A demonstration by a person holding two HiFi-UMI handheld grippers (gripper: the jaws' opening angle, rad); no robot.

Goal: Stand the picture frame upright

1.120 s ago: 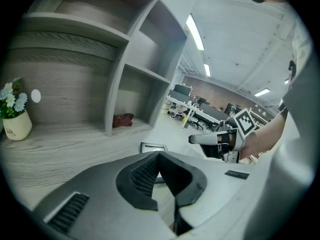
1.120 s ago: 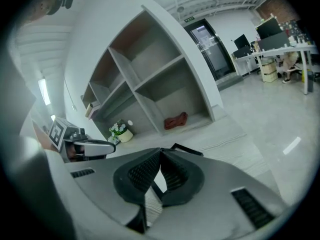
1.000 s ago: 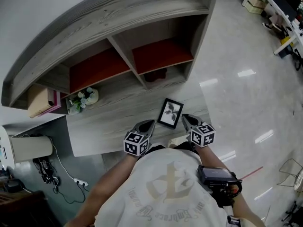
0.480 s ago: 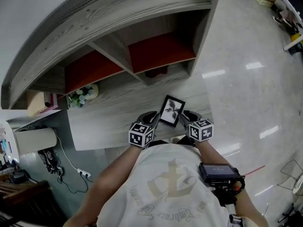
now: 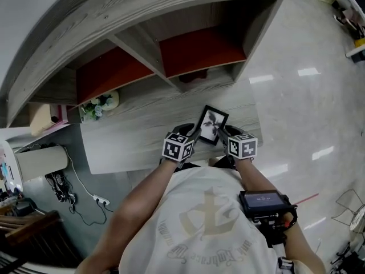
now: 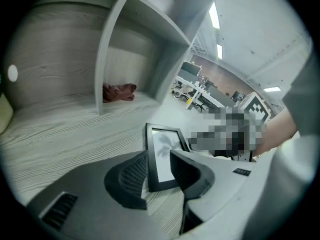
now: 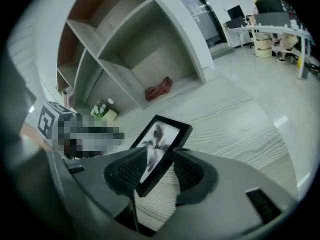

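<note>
At the counter's [image 5: 131, 147] near edge, the left hand-held gripper [image 6: 157, 159] and right hand-held gripper [image 7: 161, 156] each straddle a near corner of the picture frame [image 5: 213, 124]. Their jaws have just been opening and grip nothing. A second ago they flanked it, closed. The frame lies face up, long axis toward the shelf [image 5: 142, 44].

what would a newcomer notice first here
A black picture frame lies on the grey wooden desk, in front of red-backed shelves. The left gripper and right gripper flank it, their fingers just opened, each pair straddling a frame edge without pressing.
</note>
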